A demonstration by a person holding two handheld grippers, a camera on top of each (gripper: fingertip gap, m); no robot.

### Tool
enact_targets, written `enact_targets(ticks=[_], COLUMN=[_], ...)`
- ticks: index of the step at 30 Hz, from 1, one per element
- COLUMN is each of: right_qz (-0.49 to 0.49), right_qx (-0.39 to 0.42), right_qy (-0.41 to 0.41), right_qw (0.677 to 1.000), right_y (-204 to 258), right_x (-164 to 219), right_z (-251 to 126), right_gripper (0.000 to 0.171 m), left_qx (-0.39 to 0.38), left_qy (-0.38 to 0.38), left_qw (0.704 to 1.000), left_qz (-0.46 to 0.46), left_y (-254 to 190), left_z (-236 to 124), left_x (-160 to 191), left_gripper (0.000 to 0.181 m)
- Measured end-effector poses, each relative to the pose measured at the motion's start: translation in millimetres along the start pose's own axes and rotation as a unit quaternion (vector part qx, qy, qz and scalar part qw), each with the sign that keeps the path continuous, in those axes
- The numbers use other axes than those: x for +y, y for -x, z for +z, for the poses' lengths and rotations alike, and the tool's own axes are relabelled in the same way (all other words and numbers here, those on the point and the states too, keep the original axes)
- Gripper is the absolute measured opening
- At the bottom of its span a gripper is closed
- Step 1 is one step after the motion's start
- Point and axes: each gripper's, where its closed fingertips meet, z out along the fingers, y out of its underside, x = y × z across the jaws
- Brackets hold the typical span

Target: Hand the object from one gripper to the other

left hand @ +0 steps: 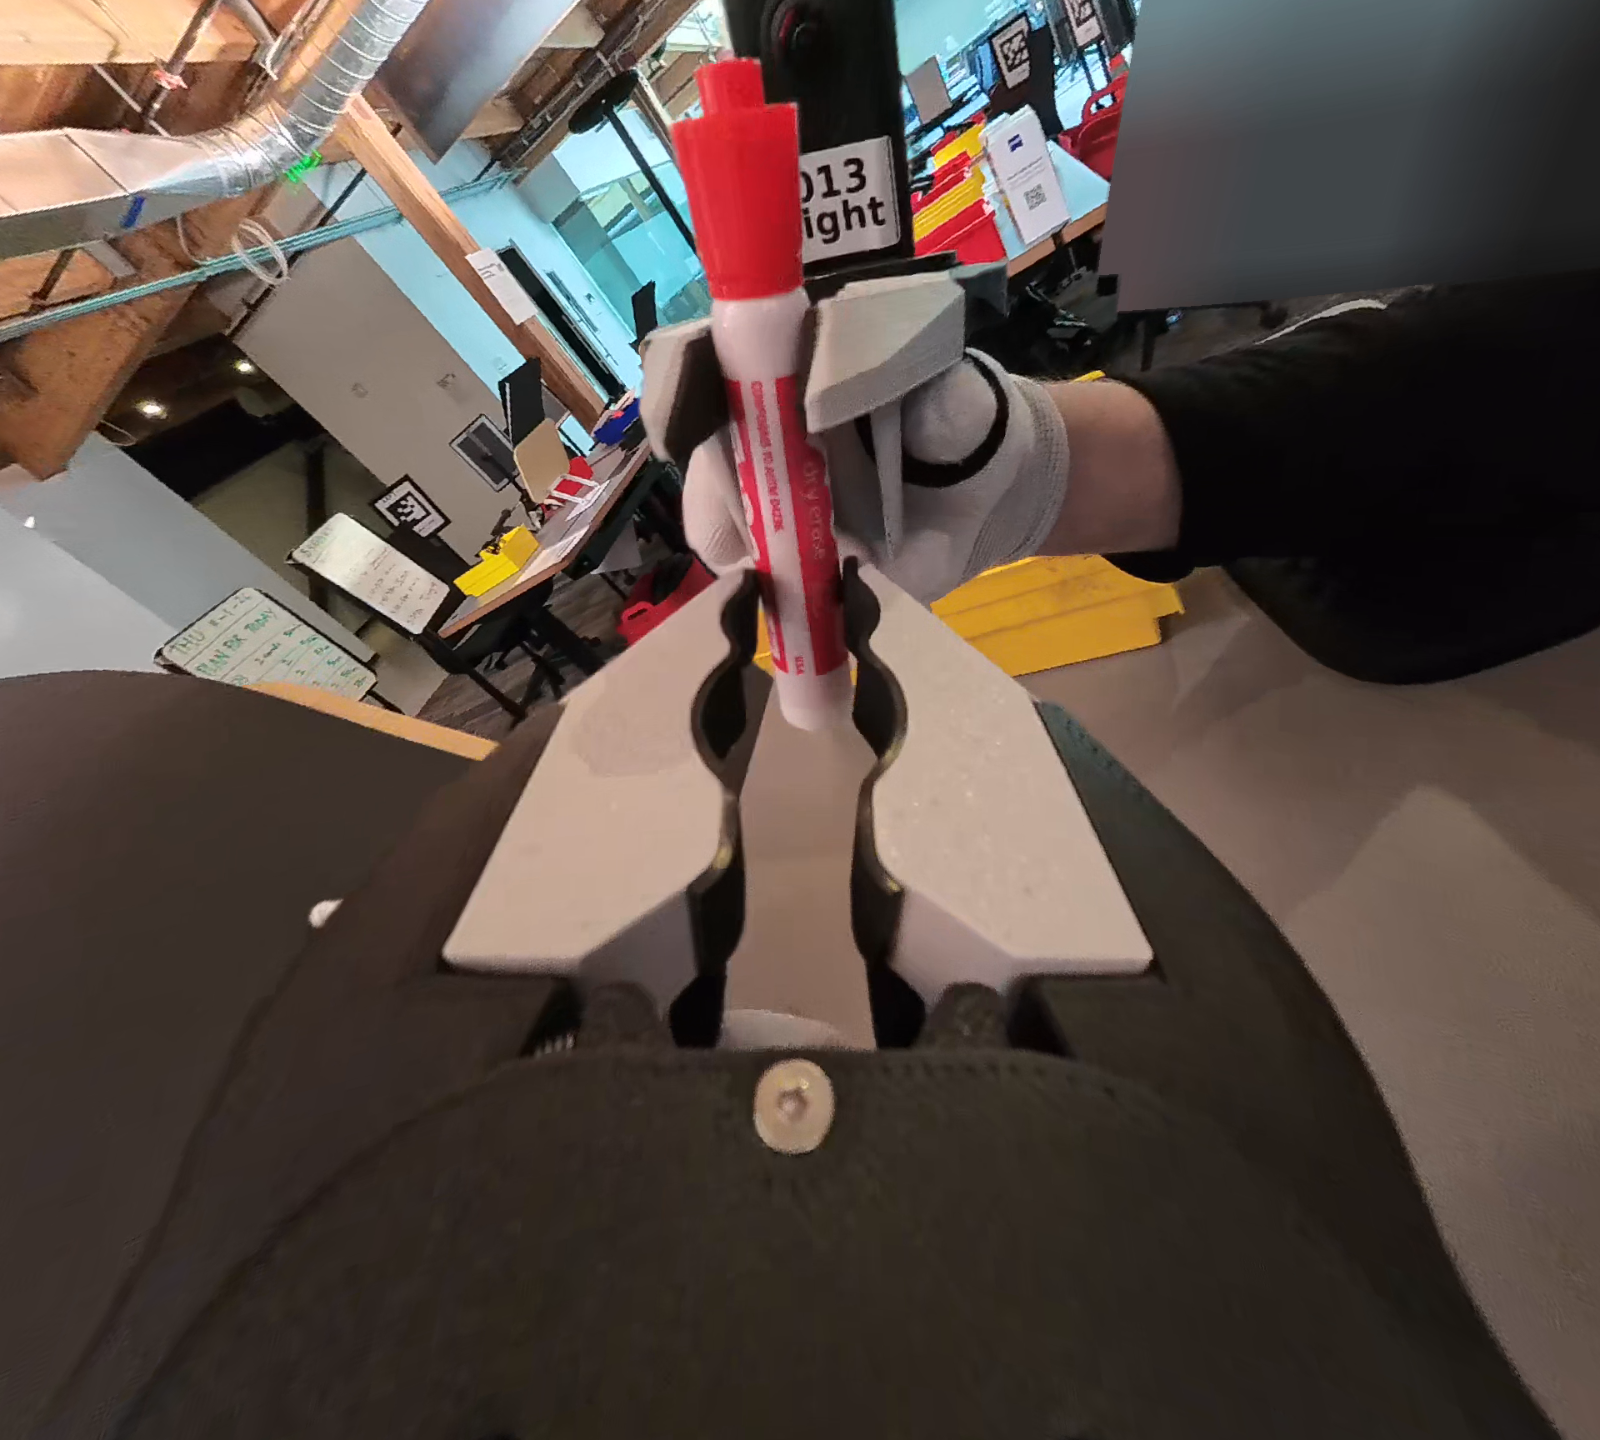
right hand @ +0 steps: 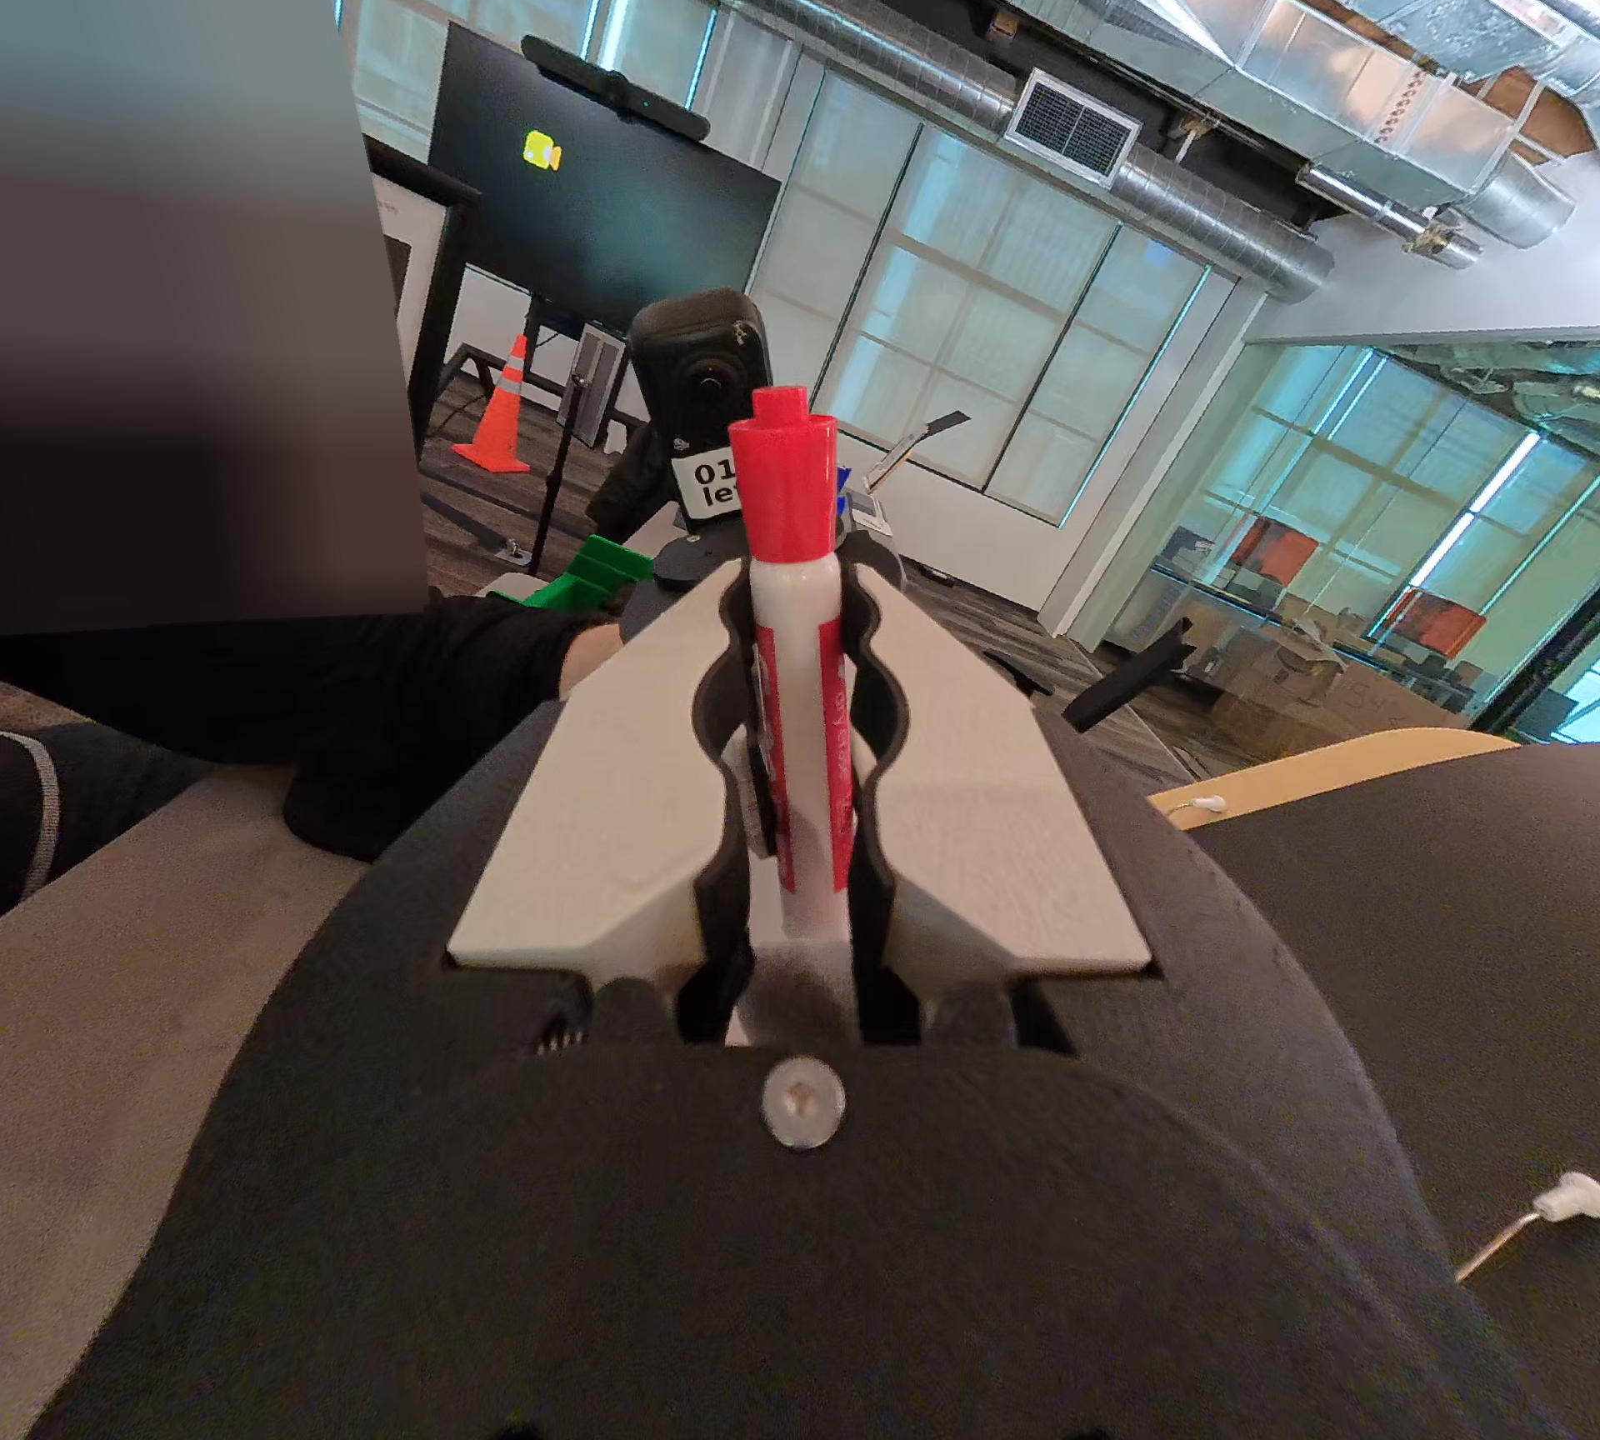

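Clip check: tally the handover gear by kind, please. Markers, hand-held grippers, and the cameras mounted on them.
Marker: 1, the red-capped marker
Hand-held gripper: 2, the left hand-held gripper and the right hand-held gripper
Mounted camera: 2, the left gripper's camera and the right gripper's camera
Total: 5

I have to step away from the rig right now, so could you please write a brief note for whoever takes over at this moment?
Right gripper: shut on the marker, holding the white barrel, red cap up.
Left gripper: its fingertips sit on either side of the marker's lower barrel and look closed against it, but how firmly it grips cannot be confirmed.
The marker is held in the air between the two facing grippers, roughly upright; the right gripper holds it higher up, the left nearer the bottom end.
Done: both grippers have met on the marker.
Left: confirm one gripper's hold, open the other, and draw apart.
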Motion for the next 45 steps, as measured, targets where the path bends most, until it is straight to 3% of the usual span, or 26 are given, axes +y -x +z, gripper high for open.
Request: enact_targets(ticks=[5,9,12,14,16,18,27,34,45], right_qz=[-0.001,0.017,0.033,0.046,0.044,0.046,0.073,0.029,0.050], right_qx=[0.000,-0.019,-0.030,-0.034,-0.033,-0.050,-0.171,-0.145,-0.142], right_qy=[0.014,0.050,0.076,0.106,0.123,0.150,0.138,0.153,0.129], right_qw=[1.000,0.998,0.996,0.993,0.991,0.986,0.973,0.977,0.980], right_y=[2,8,12,14,15,23,68,62,56], right_x=[1,2,-1,2,6,18,19,26,18], right_z=[1,0,-7,-12,-16,-16,-18,-14,-9], right_gripper=[0.021,0.074,0.102,0.129,0.144,0.157,0.160,0.158,0.156], left_qx=[-0.017,-0.084,-0.169,-0.211,-0.229,-0.224,-0.201,-0.195,-0.210], left_qy=[0.011,0.062,0.135,0.156,0.154,0.140,0.116,0.117,0.116], left_qw=[1.000,0.984,0.924,0.868,0.827,0.812,0.783,0.794,0.791], left_qz=[0.024,0.142,0.316,0.421,0.489,0.521,0.577,0.563,0.562], left_y=[5,21,39,43,35,21,-12,-9,-3], left_z=[-3,-13,-25,-29,-25,-16,0,2,-2], left_x=[2,2,2,-6,-16,-22,-35,-29,-32], left_gripper=[0.017,0.017,0.016,0.016,0.017,0.017,0.017,0.016,0.017])
